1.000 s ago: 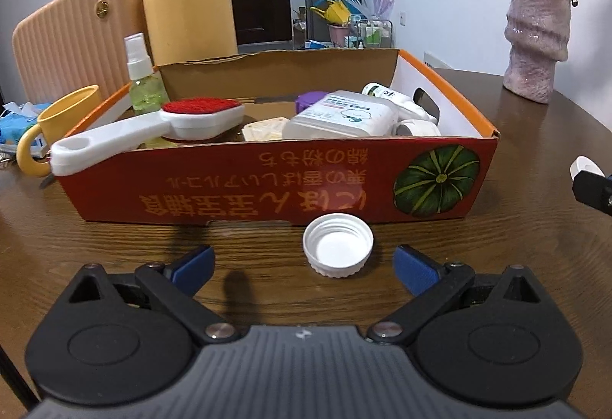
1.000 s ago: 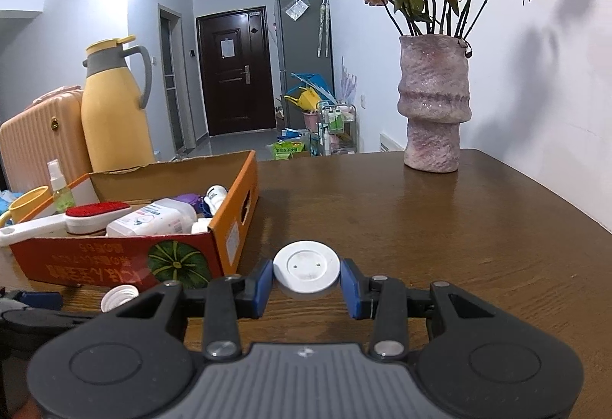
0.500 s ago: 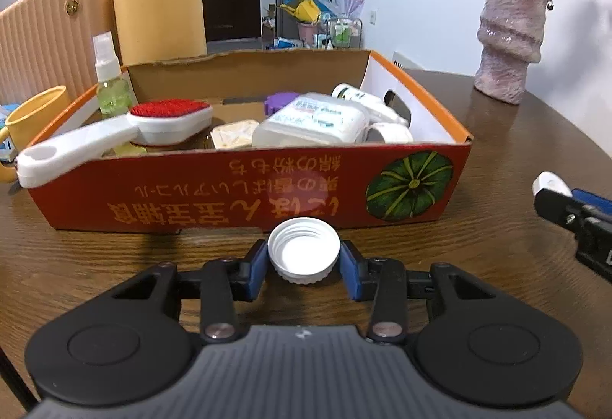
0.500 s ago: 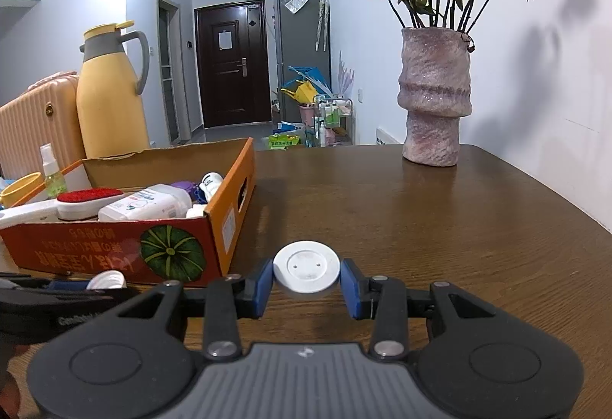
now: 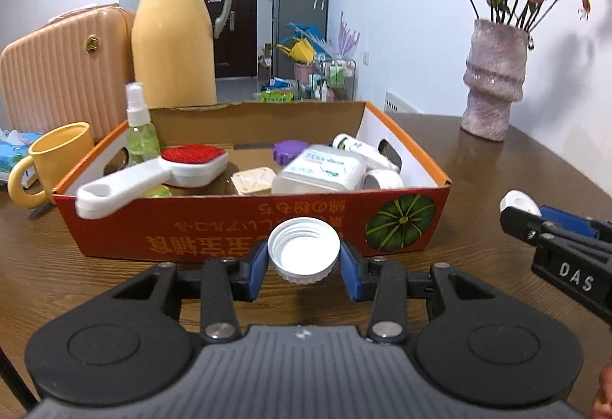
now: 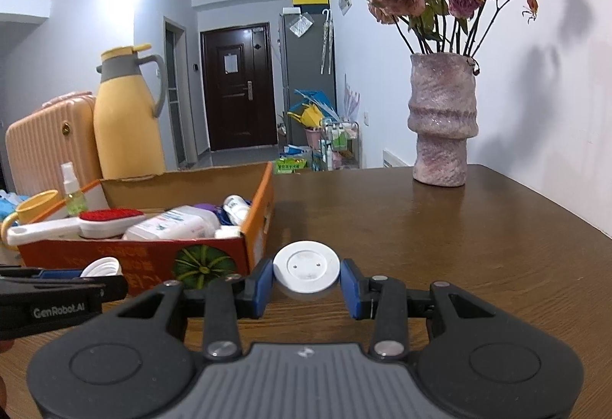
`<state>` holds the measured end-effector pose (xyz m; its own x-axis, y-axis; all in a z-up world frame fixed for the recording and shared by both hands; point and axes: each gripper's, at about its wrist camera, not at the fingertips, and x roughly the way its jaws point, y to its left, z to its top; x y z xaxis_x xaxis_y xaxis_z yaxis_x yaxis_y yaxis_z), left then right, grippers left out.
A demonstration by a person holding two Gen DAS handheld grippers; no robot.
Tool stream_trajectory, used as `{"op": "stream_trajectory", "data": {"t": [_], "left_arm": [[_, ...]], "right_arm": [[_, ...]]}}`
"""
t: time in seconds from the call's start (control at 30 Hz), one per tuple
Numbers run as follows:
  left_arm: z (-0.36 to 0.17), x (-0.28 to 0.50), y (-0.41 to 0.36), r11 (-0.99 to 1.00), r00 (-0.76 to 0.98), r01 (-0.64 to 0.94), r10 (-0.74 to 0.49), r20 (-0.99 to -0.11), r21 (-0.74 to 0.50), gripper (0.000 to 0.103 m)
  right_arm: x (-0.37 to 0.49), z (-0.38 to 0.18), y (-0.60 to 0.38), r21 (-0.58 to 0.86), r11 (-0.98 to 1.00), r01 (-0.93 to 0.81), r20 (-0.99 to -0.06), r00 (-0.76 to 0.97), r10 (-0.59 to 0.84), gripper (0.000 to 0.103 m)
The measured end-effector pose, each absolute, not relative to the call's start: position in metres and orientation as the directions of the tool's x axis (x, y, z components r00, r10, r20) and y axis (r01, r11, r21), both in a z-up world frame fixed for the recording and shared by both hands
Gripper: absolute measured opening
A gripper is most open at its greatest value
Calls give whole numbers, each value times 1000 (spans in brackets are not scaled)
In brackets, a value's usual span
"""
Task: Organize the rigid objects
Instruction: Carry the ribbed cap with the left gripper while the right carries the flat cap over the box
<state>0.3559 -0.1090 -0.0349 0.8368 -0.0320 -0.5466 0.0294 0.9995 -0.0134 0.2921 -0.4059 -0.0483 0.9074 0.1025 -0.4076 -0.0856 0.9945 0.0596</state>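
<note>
My left gripper (image 5: 304,260) is shut on a white screw cap (image 5: 304,255), open side up, held above the table just in front of the orange cardboard box (image 5: 244,228). My right gripper (image 6: 306,275) is shut on a flat white round lid (image 6: 306,272), held above the table to the right of the box (image 6: 153,258). The box holds a red-topped white brush (image 5: 160,172), a spray bottle (image 5: 139,130), a white tub (image 5: 321,172), a purple cap (image 5: 290,150) and other small items. Each gripper shows at the edge of the other's view.
A yellow mug (image 5: 49,163), a yellow thermos jug (image 5: 176,33) and a peach case (image 5: 65,71) stand left of and behind the box. A pink vase (image 6: 443,120) with dried roses stands at the far right of the brown table (image 6: 459,247).
My left gripper has closed on the white screw cap and lifted it off the table toward the box. My right gripper has risen, still holding its lid.
</note>
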Motion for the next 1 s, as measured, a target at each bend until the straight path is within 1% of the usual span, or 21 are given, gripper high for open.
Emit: {"op": "stream_trajectory", "data": {"t": [0.5,1.0], "left_arm": [[-10,328,-67,997,884,-18,-18,-466,-72,41],[11,325,-34,992,921,-63,17,-388,-106,41]], "right_arm": [[275,-41,-360,75,989,-131,-350,925,149,38],[280,-34,-322,72,984,-162,-326,929,176,38]]}}
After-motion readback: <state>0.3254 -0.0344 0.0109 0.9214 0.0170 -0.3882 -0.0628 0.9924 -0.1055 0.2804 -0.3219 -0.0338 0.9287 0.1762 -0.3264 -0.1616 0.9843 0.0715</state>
